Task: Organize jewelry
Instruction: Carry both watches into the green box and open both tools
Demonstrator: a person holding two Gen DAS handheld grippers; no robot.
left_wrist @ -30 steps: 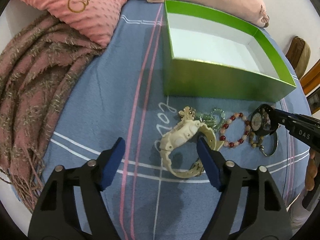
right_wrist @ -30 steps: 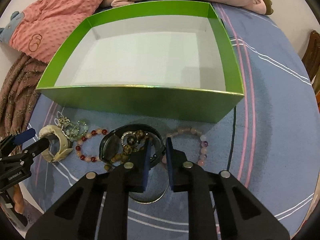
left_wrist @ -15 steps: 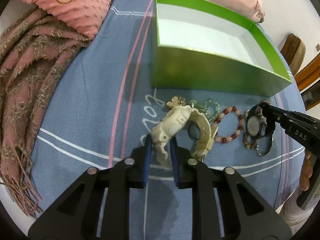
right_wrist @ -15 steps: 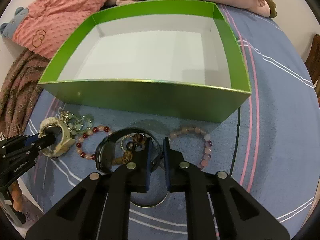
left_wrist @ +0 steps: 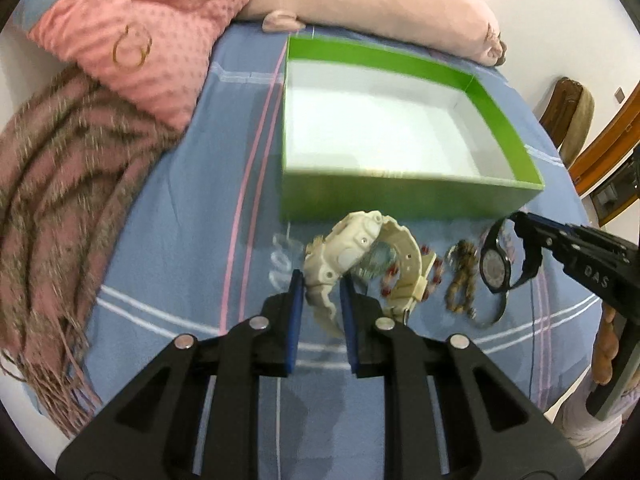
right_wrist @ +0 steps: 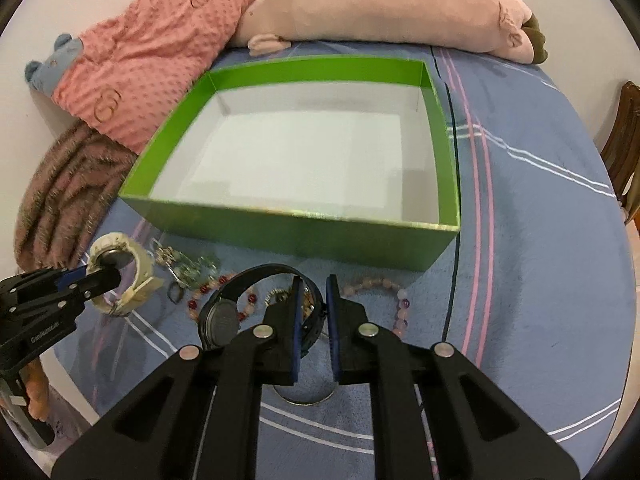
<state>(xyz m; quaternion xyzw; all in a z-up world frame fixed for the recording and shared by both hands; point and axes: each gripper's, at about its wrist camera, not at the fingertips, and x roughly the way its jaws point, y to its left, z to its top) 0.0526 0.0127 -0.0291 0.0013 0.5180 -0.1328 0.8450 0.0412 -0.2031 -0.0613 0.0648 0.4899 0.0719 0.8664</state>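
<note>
My left gripper point(left_wrist: 322, 280) is shut on the strap of a cream watch point(left_wrist: 360, 240) and holds it lifted above the blue cloth; it also shows in the right wrist view point(right_wrist: 120, 276). My right gripper point(right_wrist: 312, 292) is shut on the strap of a black watch point(right_wrist: 224, 312), also lifted; it shows in the left wrist view point(left_wrist: 496, 264). An empty green box point(right_wrist: 304, 232) with a white floor stands just beyond both. Beaded bracelets point(right_wrist: 384, 292) and a brown bead string point(left_wrist: 460, 280) lie on the cloth below.
A blue striped cloth point(right_wrist: 540, 240) covers the round table. A pink plush pig point(right_wrist: 380, 4), a pink dotted cushion point(left_wrist: 140, 32) and a fringed brown scarf point(left_wrist: 60, 200) lie at the back and left. A metal bangle point(right_wrist: 304, 396) lies under my right gripper. A wooden chair point(left_wrist: 572, 112) stands right.
Both grippers have lifted their watches off the cloth and drawn back from the box. The left gripper shut on the cream watch strap during the last second.
</note>
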